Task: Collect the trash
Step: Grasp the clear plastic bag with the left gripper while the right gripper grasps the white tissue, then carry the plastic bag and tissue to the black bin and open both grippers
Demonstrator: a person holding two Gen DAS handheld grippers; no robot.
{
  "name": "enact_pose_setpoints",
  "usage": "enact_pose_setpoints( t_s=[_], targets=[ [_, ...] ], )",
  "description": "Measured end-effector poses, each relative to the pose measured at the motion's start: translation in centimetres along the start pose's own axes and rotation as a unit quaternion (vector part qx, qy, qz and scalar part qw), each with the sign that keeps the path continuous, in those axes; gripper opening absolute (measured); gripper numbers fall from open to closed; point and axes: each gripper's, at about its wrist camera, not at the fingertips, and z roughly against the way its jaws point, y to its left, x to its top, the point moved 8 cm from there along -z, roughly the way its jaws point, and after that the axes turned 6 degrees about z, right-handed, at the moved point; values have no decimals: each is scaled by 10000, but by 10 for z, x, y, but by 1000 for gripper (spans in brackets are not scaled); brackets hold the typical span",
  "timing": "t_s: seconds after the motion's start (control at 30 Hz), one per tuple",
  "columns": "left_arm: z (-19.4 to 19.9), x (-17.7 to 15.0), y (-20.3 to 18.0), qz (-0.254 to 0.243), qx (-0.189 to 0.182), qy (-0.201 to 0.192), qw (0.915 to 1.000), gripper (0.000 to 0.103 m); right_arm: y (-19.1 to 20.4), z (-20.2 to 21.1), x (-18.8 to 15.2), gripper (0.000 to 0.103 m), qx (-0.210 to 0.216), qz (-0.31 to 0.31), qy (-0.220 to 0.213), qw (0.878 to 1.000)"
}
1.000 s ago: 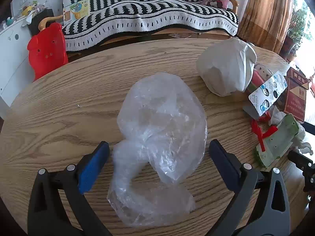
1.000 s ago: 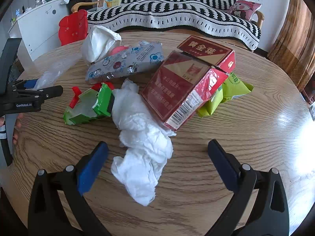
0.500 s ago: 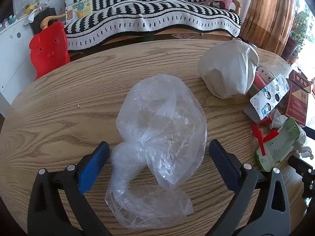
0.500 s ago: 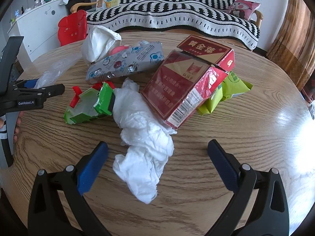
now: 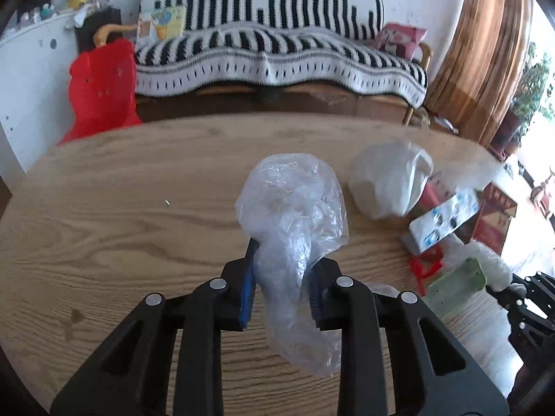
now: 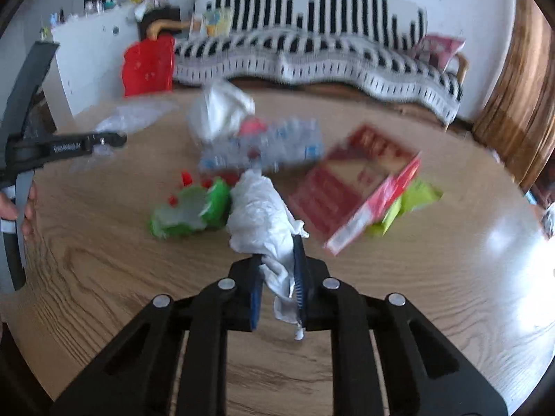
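The left gripper [image 5: 280, 277] was clamped on the bag [image 5: 295, 215]; the right gripper [image 6: 278, 277], level over the table [image 6: 104, 277], pinched the tissue [image 6: 260, 215].

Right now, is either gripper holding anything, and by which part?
Left gripper pinches the clear plastic bag at its bunched lower middle. Right gripper pinches the white tissue near its lower end.

Table [image 5: 104, 208]: wood, visible grain, light sheen.
Clear bag [image 5: 295, 208]: thin see-through plastic film, crinkled, glossy.
Tissue [image 6: 263, 215]: white paper, crumpled, matt.
Red carton [image 6: 353, 187]: printed cardboard, smooth, slightly glossy.
Left gripper [image 5: 281, 291]: black matt plastic, blue ribbed pads, metal rivets.
Right gripper [image 6: 277, 284]: same build.
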Motion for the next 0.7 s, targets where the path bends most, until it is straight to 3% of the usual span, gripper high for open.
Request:
enact_pose_setpoints(
  t_s=[0.23,0.43,0.7],
  targets=[
    [11,4,4,224,-97,-181,9995,25,-35,25,15,16,-337,-635,-623,9955],
    [10,6,2,273,-144,-135,9994,25,-65,13,6,16,-145,-1270,-371,9911],
    [5,4,0,238,-156,-51,9996,25,-74,11,-1,16,-101,-1488,-274,9884]
  ],
)
